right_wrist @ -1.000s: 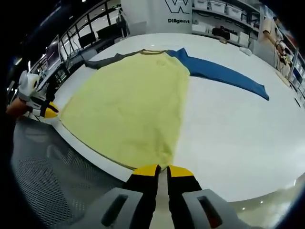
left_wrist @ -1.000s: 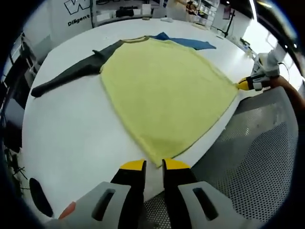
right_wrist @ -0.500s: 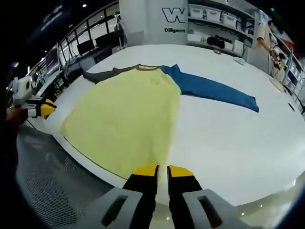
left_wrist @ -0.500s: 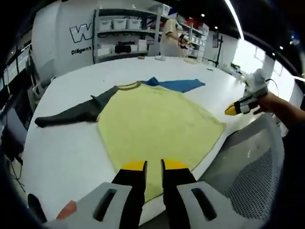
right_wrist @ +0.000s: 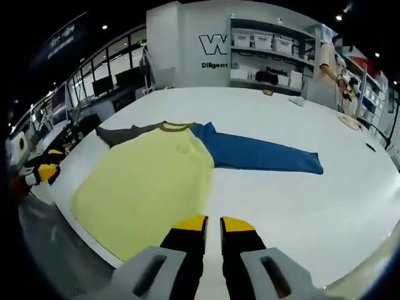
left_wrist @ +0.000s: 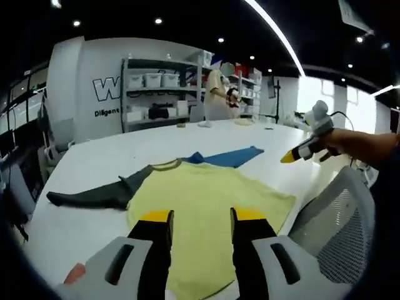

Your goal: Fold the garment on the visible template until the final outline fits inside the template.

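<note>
A long-sleeved shirt lies flat on the white table (right_wrist: pixel 312 206). Its body is yellow (left_wrist: pixel 206 200) (right_wrist: pixel 147 178), one sleeve is dark grey (left_wrist: pixel 94 197) (right_wrist: pixel 122 133) and the other blue (left_wrist: pixel 228 156) (right_wrist: pixel 262 156). My left gripper (left_wrist: pixel 201 219) hovers above the near hem, jaws spread wide with nothing between them. My right gripper (right_wrist: pixel 213 225) hangs over the table beside the hem's other corner, its jaws close together and holding nothing. In the left gripper view, the right gripper (left_wrist: pixel 297 153) is raised in a hand above the table edge. The left gripper (right_wrist: pixel 44 172) shows at the far left.
A mesh-backed chair (left_wrist: pixel 337 219) stands at the near table edge between the grippers. At the far side of the room a person (left_wrist: pixel 219 94) stands by shelving (right_wrist: pixel 262 56) with bins. Small items (right_wrist: pixel 350 122) lie on the table's far end.
Both grippers have lifted up and back from the shirt's near hem, so the views now look across the table. The left jaws have spread apart. The shirt has stayed flat.
</note>
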Demonstrator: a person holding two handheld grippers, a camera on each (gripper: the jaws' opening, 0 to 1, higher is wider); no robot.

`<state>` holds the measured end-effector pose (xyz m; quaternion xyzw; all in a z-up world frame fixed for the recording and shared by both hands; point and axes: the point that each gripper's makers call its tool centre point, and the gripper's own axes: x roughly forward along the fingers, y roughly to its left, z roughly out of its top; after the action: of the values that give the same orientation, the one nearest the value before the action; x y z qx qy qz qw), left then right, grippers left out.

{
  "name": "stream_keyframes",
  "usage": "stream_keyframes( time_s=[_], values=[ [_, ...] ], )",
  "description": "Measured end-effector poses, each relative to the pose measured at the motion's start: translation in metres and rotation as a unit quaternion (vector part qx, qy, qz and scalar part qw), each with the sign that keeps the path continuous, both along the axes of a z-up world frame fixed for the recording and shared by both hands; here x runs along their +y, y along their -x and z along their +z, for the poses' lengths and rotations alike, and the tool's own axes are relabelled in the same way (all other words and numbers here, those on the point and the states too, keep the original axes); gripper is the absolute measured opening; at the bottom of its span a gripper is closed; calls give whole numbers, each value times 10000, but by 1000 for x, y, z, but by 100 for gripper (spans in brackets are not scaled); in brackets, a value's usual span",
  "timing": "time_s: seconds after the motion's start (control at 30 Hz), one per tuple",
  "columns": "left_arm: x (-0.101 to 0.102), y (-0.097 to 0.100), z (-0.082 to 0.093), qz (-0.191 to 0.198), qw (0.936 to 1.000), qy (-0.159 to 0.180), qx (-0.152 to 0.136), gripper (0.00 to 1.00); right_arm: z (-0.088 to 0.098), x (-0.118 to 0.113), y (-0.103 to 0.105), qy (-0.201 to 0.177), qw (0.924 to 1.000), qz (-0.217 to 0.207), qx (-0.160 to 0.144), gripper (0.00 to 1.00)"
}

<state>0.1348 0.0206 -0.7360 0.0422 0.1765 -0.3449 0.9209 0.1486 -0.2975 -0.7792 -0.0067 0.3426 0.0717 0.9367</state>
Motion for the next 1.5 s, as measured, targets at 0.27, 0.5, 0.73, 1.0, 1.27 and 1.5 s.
stream_keyframes(
  time_s=[0.27, 0.5, 0.73, 1.0, 1.27, 1.5],
  values=[
    [13, -11, 8, 546, 9982, 126, -209, 88, 14, -36, -23, 109, 9991, -380, -173, 6],
    [18, -7, 18, 777, 9956, 424, -297, 98, 28, -71, -46, 200, 9956, -813, -426, 7],
    [21, -12, 12, 844, 9947, 574, -105, 96, 25, -109, -72, 414, 9904, -1194, -554, 7],
    [26, -14, 3, 976, 9942, 454, 26, 96, 12, -168, -108, 650, 9835, -1585, -586, 9],
    [30, -14, -7, 1066, 9937, 298, 195, 94, -20, -222, -133, 568, 9763, -2051, -401, 12],
    [34, -11, -18, 1128, 9927, 123, 401, 92, -42, -248, -148, 404, 9708, -2340, -340, 13]
  ],
)
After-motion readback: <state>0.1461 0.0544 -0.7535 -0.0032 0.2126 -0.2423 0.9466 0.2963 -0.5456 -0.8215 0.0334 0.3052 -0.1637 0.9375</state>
